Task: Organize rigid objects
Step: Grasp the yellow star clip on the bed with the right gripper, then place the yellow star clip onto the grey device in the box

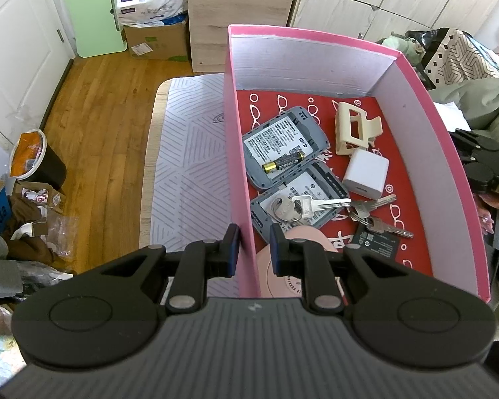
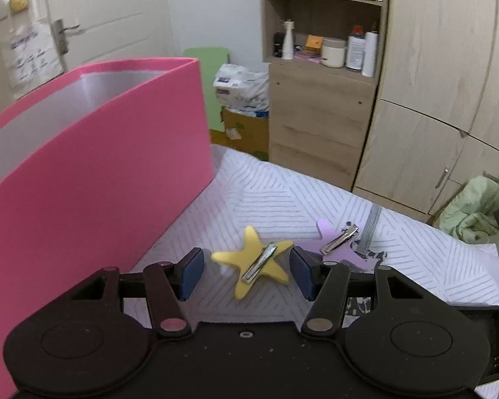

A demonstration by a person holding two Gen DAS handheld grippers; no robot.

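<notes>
A pink box (image 1: 239, 153) stands on the white patterned cloth. My left gripper (image 1: 254, 249) straddles its left wall, one finger outside and one inside, with a small gap either side. Inside lie two grey devices (image 1: 282, 139), a battery (image 1: 284, 163), keys (image 1: 319, 204), a white charger (image 1: 366, 174), a beige hair claw (image 1: 354, 126) and a pink round disc (image 1: 282, 276). My right gripper (image 2: 246, 274) is open around a yellow star hair clip (image 2: 254, 262) lying clip-side up on the cloth. A purple star clip (image 2: 341, 241) lies just right of it. The box (image 2: 93, 173) is at the left.
A grey comb (image 2: 371, 226) lies by the purple clip. A black device (image 2: 482, 339) sits at the table's right edge. Beyond the table are a wooden cabinet (image 1: 239, 16), wardrobe (image 2: 449, 83), cardboard boxes and a bin (image 1: 33, 159) on the wood floor.
</notes>
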